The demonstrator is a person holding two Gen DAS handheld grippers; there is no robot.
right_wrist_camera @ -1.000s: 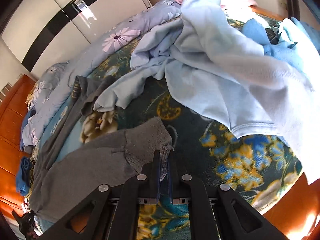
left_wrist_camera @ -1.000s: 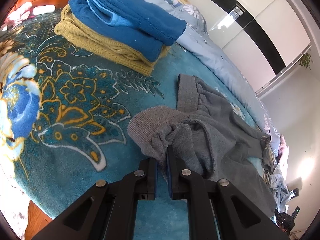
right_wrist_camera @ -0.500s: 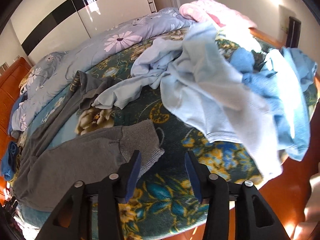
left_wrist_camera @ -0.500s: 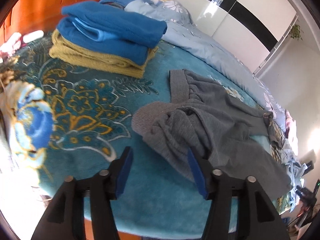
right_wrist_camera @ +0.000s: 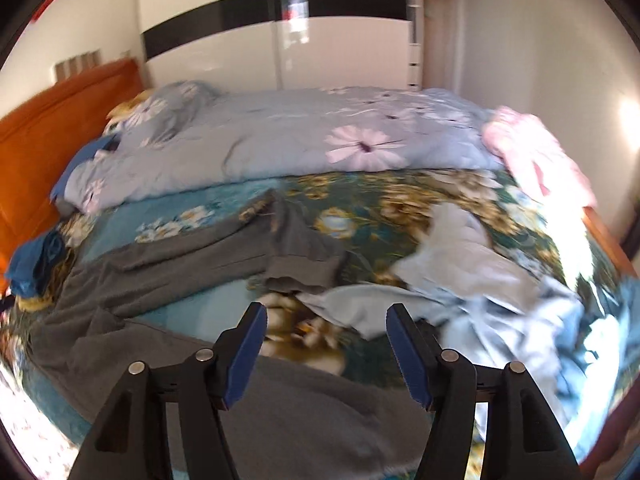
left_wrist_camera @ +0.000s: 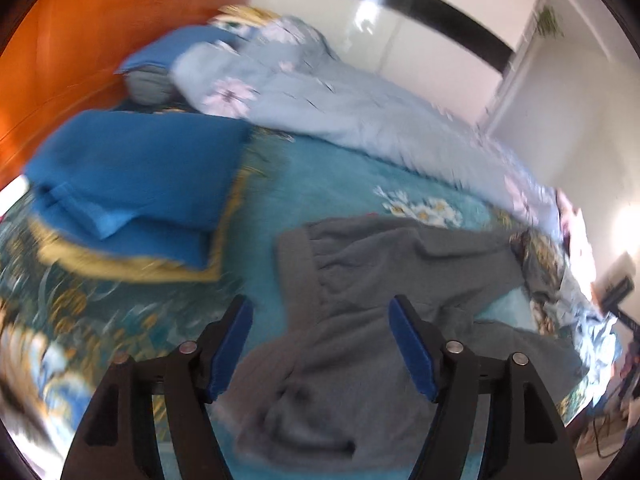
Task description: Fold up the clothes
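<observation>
Progress check: some folding looks done already. A neat stack (left_wrist_camera: 132,184) of blue tops over something mustard is parked on the blanket (left_wrist_camera: 328,184) near the headboard, so those can probably be counted as finished.

The grey sweater (left_wrist_camera: 380,280) is the piece in hand, and it's only half sorted. It's spread across the blanket, hem band toward the stack, with one bunched-up part lying right under the left gripper (left_wrist_camera: 320,340). In the right view the sleeves can be seen stretched out flat and one cuff flipped over near the middle of the bed.

Nothing is being held. The left gripper's blue pads are wide apart over the sweater, and the right gripper (right_wrist_camera: 324,340) is spread just as wide above the grey fabric.

Still to be dealt with: a messy pale-blue pile (right_wrist_camera: 480,296) beside the sweater, plus something pink (right_wrist_camera: 532,148) at the far corner. Both views are motion-blurred, so finer detail can't be made out.
</observation>
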